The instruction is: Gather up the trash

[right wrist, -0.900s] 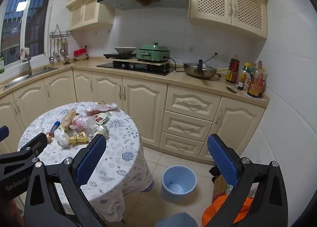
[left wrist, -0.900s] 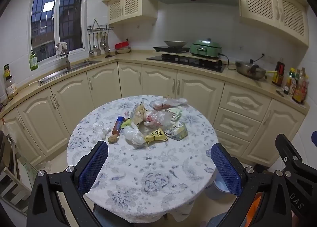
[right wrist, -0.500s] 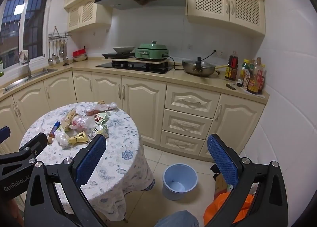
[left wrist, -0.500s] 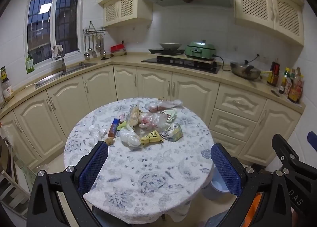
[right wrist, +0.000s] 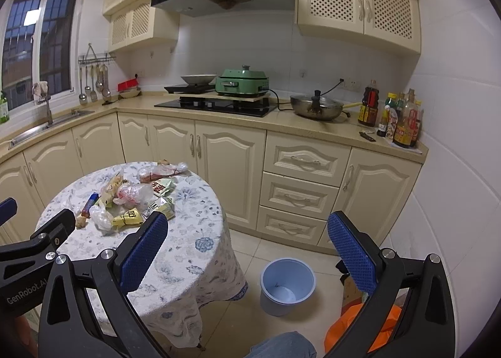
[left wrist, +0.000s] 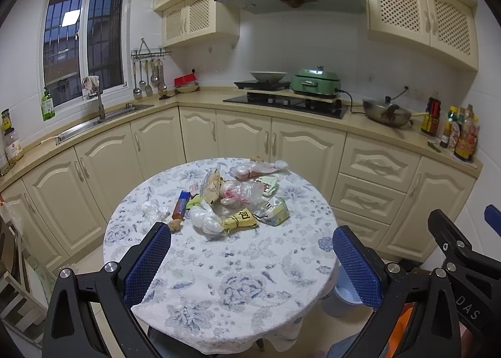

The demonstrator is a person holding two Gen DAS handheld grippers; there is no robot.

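While both grippers hang in the air with nothing between their fingers, the kitchen counter (left wrist: 369,129) wraps the room from 9 o'clock round to 3 o'clock in the left wrist view, cream cupboards below it. On it stand a black hob (left wrist: 285,103), a green cooker (left wrist: 314,82) and a lidded pan (left wrist: 386,114), with sauce bottles (left wrist: 460,135) at 3 o'clock.

Below that, the round table (left wrist: 238,267) with its blue-flowered cloth fills the middle of the left view. A pile of trash (left wrist: 231,198) lies on the far half of the tabletop, toward 12 o'clock from the table's centre: clear plastic bags, a yellow wrapper (left wrist: 241,218) with black print, a pale green carton (left wrist: 272,211) just beside it at 3 o'clock, and a blue and orange wrapper (left wrist: 181,204) at the pile's 9 o'clock edge.

On the tiled floor a light blue bucket (right wrist: 286,284) stands upright, near the table's hanging cloth, at 6 o'clock in the right wrist view; a little debris shows at its bottom.

Left gripper (left wrist: 250,264): its blue padded fingers (left wrist: 147,264) are spread wide apart, well short of the trash. Right gripper (right wrist: 247,258): fingers (right wrist: 352,253) likewise spread wide, hanging over the floor with the bucket showing between them, and the table at 9 o'clock.
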